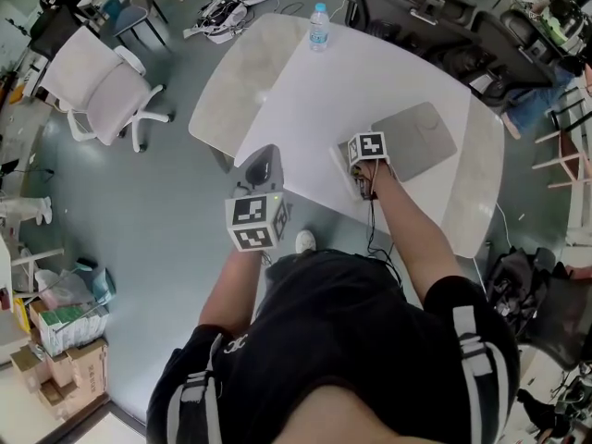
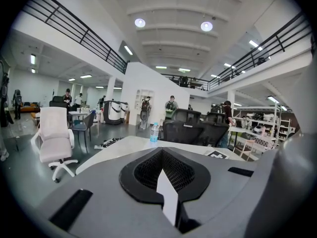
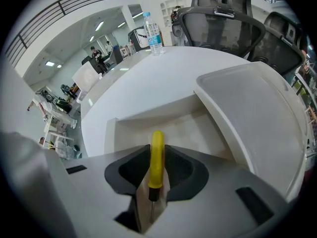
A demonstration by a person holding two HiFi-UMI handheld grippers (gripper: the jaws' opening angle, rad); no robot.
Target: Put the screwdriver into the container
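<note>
White throughout: table [image 1: 370, 91] first, wide and mostly bare. On it, a grey lid [image 1: 421, 137] and, just beside that, the open container [image 3: 163, 110], close to the near edge. Far across, a bottle [image 1: 318, 26].

Low over the container, right gripper [image 3: 157, 150], jaws clamped on the yellow handle of the screwdriver [image 3: 156, 167]. Handle pointing ahead above the box floor, shaft trailing back between the jaws. Not yet in, judging by that clamp. Off the table's near edge, left gripper [image 2: 162, 168], jaws together on nothing.

Could go wrong several ways from here:
- Nudging the light-looking box with the jaws: may slide it toward the table edge, with nothing steadying it.
- Letting go from too high: likely to bounce, or roll on the round handle, perhaps over the low wall.
- Releasing too near the wall: may land across the rim and tip out.
- Opening too little: may drag the handle back out on withdrawal.
- Smallest worry: thin shaft catching between the pads.
</note>
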